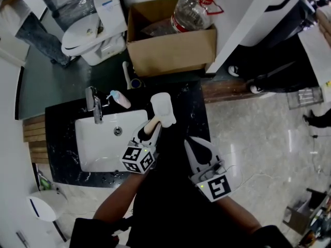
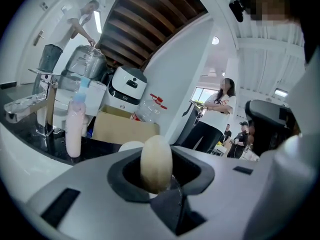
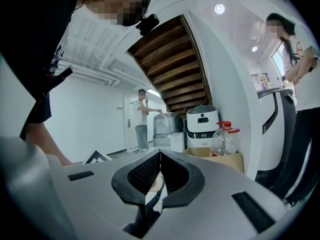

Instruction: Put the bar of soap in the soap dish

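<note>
A beige oval bar of soap (image 1: 149, 125) (image 2: 156, 163) stands on edge between the jaws of my left gripper (image 1: 152, 130) (image 2: 158, 173), which is shut on it. The gripper hovers at the sink's right edge, just in front of the white soap dish (image 1: 163, 109) on the black counter. In the left gripper view only the dish's rim (image 2: 129, 146) peeks out behind the soap. My right gripper (image 1: 196, 142) (image 3: 160, 156) hangs over the counter to the right, jaws shut with nothing in them.
A white sink (image 1: 103, 143) with a chrome tap (image 1: 93, 104) (image 2: 44, 103) lies to the left. A pink bottle (image 1: 121, 99) (image 2: 74, 128) stands behind the sink. A cardboard box (image 1: 173, 48) with a plastic jug and a toilet (image 1: 90, 35) stand beyond the counter.
</note>
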`<action>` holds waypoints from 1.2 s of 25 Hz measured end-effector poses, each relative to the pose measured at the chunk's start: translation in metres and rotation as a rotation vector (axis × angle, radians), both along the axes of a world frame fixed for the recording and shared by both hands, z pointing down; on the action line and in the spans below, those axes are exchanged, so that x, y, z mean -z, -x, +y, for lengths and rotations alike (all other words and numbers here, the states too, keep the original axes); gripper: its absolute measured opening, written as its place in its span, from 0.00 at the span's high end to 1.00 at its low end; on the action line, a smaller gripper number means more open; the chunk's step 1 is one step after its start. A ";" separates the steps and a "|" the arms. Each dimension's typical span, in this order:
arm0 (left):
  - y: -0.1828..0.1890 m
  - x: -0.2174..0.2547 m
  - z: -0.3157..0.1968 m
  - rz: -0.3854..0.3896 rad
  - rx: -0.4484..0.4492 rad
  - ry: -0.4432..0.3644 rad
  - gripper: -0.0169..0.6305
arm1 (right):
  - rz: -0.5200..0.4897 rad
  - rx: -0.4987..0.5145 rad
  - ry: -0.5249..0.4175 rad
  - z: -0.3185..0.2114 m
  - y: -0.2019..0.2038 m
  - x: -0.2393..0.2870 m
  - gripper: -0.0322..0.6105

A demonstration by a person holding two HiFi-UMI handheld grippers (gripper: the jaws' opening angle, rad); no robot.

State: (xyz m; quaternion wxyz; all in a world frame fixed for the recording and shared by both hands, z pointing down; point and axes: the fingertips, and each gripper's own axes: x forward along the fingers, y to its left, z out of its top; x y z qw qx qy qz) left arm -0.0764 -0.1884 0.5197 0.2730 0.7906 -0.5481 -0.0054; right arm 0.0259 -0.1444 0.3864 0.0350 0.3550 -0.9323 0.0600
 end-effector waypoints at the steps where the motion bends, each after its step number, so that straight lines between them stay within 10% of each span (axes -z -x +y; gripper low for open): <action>1: 0.000 -0.002 -0.002 -0.006 -0.007 0.000 0.80 | 0.002 -0.003 0.002 -0.001 -0.001 -0.001 0.94; 30: 0.002 -0.061 -0.036 -0.113 -0.088 0.144 0.80 | 0.022 -0.067 0.038 -0.009 -0.013 -0.011 0.94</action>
